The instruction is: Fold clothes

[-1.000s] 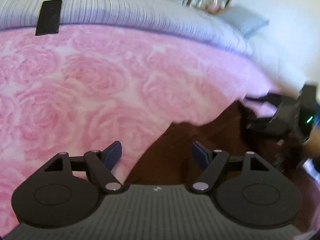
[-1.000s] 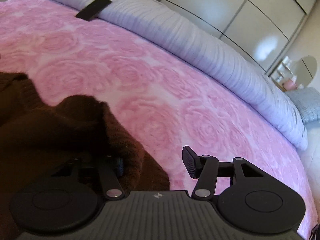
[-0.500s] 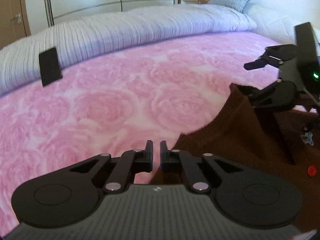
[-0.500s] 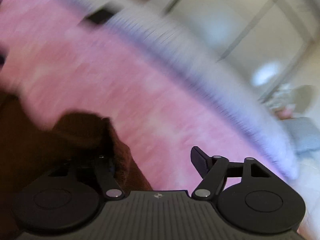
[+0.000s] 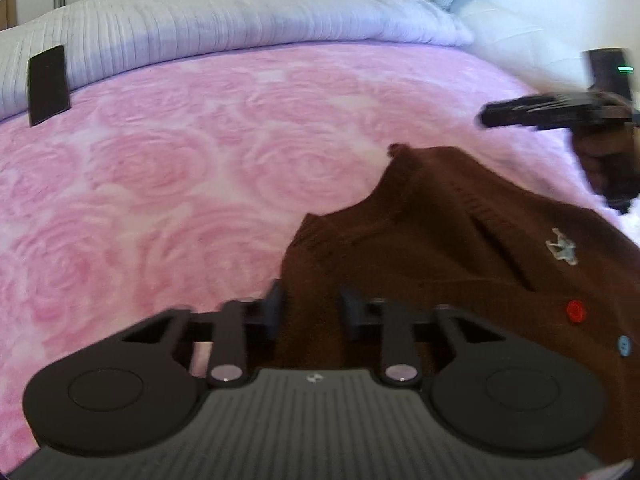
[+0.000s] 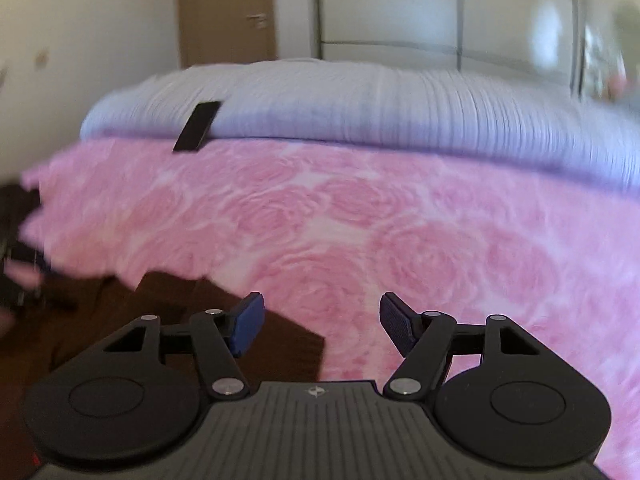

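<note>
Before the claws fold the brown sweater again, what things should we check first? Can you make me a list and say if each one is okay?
1. Left claw open and around the brown sweater edge: ok, its pads sit either side of the cloth, not pinched yet.
2. Right claw open and empty: ok, only the pink blanket shows between its pads.
3. Right claw lined up on the sweater: not ok, the cloth lies off to its left.
4. Sweater lying flat: not ok, its far edge is bunched and peaked.
5. Room to fold: ok, the blanket beyond the sweater is bare.
6. Black phone-like slab out of the way: ok, far back by the grey duvet.
</note>
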`<act>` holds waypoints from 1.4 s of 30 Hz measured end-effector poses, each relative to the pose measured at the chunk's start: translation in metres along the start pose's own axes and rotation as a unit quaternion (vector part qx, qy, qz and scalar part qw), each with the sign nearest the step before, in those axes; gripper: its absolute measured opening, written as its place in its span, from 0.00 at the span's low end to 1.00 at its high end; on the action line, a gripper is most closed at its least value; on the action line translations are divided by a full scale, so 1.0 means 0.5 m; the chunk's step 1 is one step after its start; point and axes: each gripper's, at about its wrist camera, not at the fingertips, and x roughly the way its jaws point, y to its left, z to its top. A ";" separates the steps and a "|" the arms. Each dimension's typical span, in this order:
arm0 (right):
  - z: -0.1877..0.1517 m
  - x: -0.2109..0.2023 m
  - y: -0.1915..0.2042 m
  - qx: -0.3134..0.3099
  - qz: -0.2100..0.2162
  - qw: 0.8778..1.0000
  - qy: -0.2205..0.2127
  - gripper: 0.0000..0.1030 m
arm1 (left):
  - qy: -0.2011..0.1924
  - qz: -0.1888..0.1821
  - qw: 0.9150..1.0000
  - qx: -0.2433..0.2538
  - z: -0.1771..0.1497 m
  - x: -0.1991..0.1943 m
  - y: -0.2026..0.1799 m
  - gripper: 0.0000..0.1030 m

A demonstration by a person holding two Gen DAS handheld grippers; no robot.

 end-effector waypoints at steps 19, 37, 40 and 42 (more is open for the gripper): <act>-0.008 0.119 0.074 -0.133 -0.069 0.988 0.041 0.10 | -0.015 0.148 0.989 0.011 0.011 0.006 -0.008 0.11; -0.285 -0.386 0.234 -0.025 -0.080 0.994 0.069 0.57 | -0.008 0.088 0.994 -0.062 -0.276 -0.353 -0.212 0.44; -0.367 -0.449 0.258 -0.012 -0.100 0.990 0.095 0.58 | 0.016 0.118 0.993 -0.005 -0.340 -0.362 -0.283 0.45; -0.415 -0.507 0.264 0.006 -0.123 0.988 0.093 0.58 | 0.007 0.119 0.993 -0.015 -0.359 -0.389 -0.300 0.45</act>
